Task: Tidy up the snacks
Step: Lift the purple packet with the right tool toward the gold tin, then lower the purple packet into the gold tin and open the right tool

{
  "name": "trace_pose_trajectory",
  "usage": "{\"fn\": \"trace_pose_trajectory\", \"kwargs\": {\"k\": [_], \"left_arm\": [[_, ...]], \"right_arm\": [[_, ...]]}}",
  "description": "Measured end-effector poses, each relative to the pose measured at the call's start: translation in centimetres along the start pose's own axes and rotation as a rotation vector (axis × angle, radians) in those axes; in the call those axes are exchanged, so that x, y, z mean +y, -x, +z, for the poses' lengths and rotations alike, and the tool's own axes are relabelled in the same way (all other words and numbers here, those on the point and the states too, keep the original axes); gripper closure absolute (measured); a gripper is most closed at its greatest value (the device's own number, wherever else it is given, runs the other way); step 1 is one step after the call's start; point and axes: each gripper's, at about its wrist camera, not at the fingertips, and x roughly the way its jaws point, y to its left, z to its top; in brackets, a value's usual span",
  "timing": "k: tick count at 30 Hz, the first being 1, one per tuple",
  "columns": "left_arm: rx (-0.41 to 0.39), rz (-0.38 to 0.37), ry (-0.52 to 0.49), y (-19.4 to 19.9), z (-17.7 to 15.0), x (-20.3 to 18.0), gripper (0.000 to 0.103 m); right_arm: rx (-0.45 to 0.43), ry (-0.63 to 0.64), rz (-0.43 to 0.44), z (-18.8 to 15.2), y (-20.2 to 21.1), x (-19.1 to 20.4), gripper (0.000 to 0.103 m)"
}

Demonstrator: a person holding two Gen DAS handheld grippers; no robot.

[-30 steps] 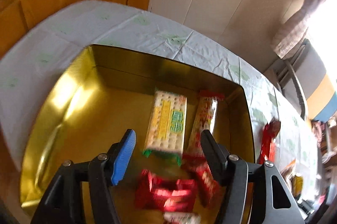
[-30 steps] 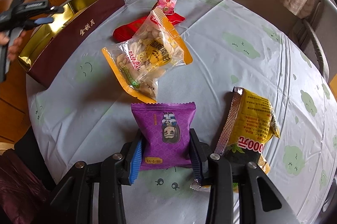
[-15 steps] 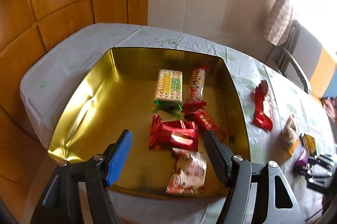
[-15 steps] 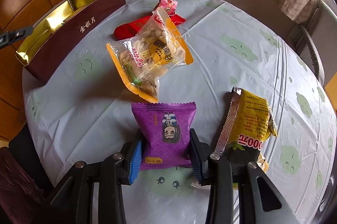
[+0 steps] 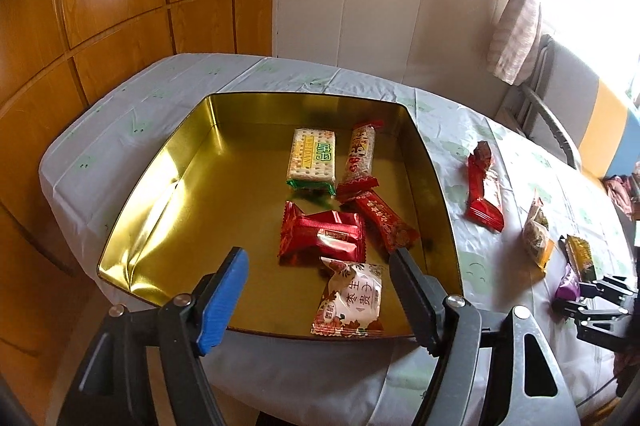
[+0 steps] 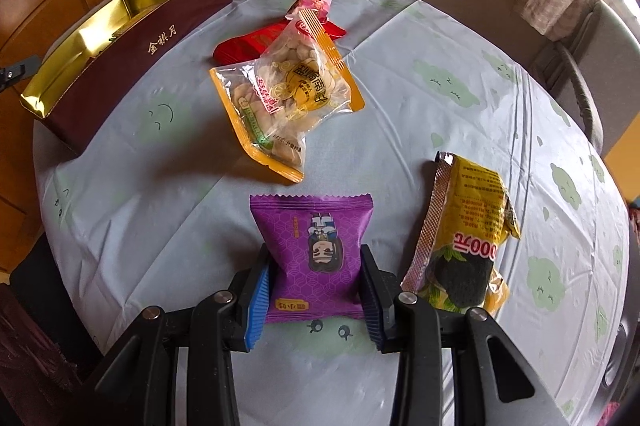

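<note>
Because the purple packet was puffy and slick, it could have squirted out of the right gripper during the carry to the gold tin. It lay flat on the tablecloth, pinched at both sides (cartoon face upside down). The left gripper hung spread wide and empty above the tin's near edge.

My left claw hangs with its fingers spread wide, nothing between them. My right claw is low, both pads pressed against a purple packet.
</note>
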Motion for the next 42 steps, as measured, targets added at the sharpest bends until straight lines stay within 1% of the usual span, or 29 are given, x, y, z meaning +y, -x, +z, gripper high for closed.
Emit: {"fn": "trace_pose_trajectory", "kwargs": {"k": [4,9,12,16,22,27,30,32,36,38,42], "left_arm": [[-0.006,-0.005,0.000,0.2,-0.1,0.1,0.029],[-0.004,-0.005,0.010,0.1,-0.2,0.7,0.029],[-0.007,-0.002,0.022,0.1,-0.3,1.2,0.029],[-0.011,0.007,0.039,-0.1,-0.3,1.9,0.029],[-0.020,0.029,0.078,0.0,-0.2,3.5,0.029],[-0.036,0.060,0.135,0.3,0.1,6.0,0.029],[-0.039,0.080,0.157,0.3,0.1,7.3,0.029],[-0.036,0.087,0.170,0.3,-0.1,7.9,0.029],[-0.028,0.091,0.188,0.0,-0.4,8.8,0.029],[-0.026,0.090,0.194,-0.1,-0.4,9.0,0.029],[-0.021,0.083,0.195,-0.3,-0.6,8.9,0.029]], "right_arm": [[0.012,-0.027,-0.004,-0.4,0.4,0.8,0.064],[0.033,-0.038,0.021,-2.0,1.7,2.3,0.064],[0.044,-0.035,0.081,-2.6,2.5,3.6,0.064],[0.009,-0.018,0.145,-2.1,4.0,5.8,0.064],[-0.049,0.047,0.228,0.9,5.3,9.5,0.064],[-0.118,0.116,0.287,5.0,6.2,13.4,0.064],[-0.140,0.154,0.313,7.8,6.0,15.9,0.064],[-0.146,0.178,0.314,9.4,5.7,17.6,0.064],[-0.124,0.199,0.285,12.0,4.1,19.7,0.061],[-0.103,0.201,0.266,12.7,2.9,20.3,0.061],[-0.088,0.203,0.246,12.7,1.9,20.7,0.060]]}}
